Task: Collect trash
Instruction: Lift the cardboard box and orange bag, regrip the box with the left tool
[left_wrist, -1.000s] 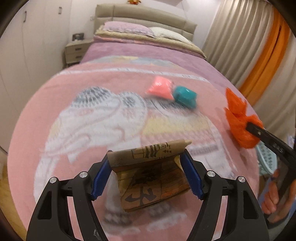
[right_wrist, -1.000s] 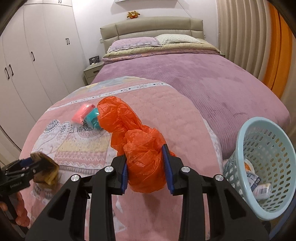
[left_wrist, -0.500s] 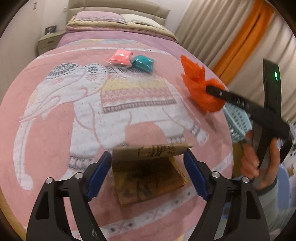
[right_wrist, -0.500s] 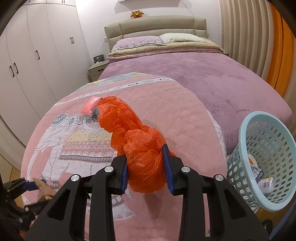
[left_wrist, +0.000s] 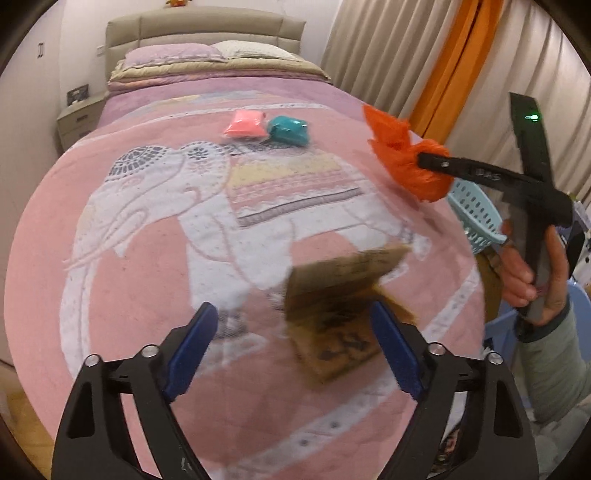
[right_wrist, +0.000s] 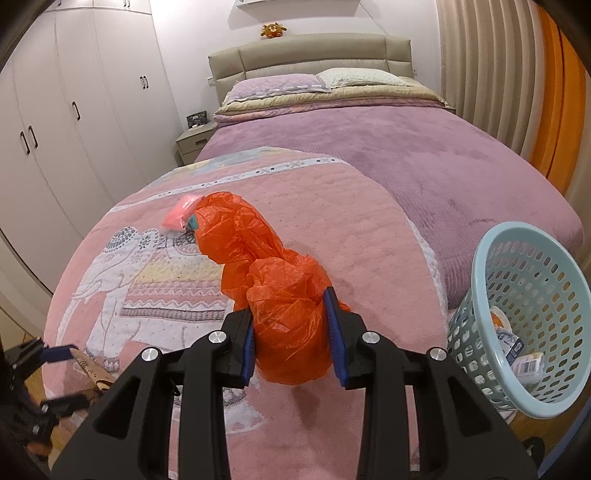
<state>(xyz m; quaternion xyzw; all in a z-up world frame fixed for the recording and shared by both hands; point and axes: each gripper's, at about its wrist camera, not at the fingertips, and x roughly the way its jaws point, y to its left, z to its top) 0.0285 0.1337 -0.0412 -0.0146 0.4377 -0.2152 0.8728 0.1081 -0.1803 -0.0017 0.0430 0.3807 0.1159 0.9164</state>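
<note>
Trash on the bed: four loose pieces counted, two tools, one basket.

One orange plastic bag (right_wrist: 280, 295), crumpled, is clamped between the blue pads of the right tool (right_wrist: 293, 345), held above the pink elephant blanket (right_wrist: 369, 229). One brown cardboard packet (left_wrist: 332, 317) sits blurred between the fingers of the left tool (left_wrist: 291, 350), leaning against the right pad and clear of the left one; the jaws stand wide and have just been opening. One pink pouch (left_wrist: 244, 123) and one teal pouch (left_wrist: 289, 130) lie touching, side by side, farther up the blanket. One pale blue perforated basket (right_wrist: 532, 306) stands on the floor just beside the bed, with a few wrappers inside, too small to count. One hand (left_wrist: 532, 273) in a grey sleeve grips the right tool's handle.
</note>
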